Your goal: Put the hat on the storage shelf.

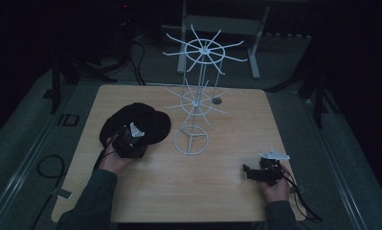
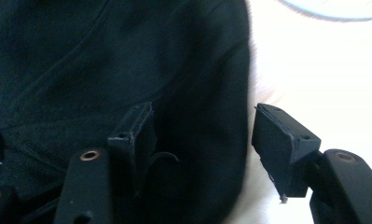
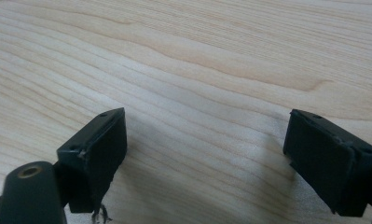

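Note:
A black cap [image 1: 148,117] lies on the left part of the wooden table [image 1: 203,191]. My left gripper [image 1: 131,136] sits at the cap's near edge. In the left gripper view the cap [image 2: 104,60] spreads under and between the jaws, and the left gripper [image 2: 207,144] is open, its pads clear of the fabric; the right jaw stands over bare wood beside the cap's edge. A white wire display rack [image 1: 198,100] stands upright mid-table on a ring base [image 1: 191,140]. My right gripper [image 1: 248,171] rests at the front right; its jaws [image 3: 204,158] are open over bare wood.
A small dark disc [image 1: 217,100] lies on the table behind the rack. The rack's ring base [image 2: 333,11] shows blurred just beyond the cap. A white metal frame [image 1: 255,48] and cables [image 1: 136,62] stand on the floor past the table's far edge.

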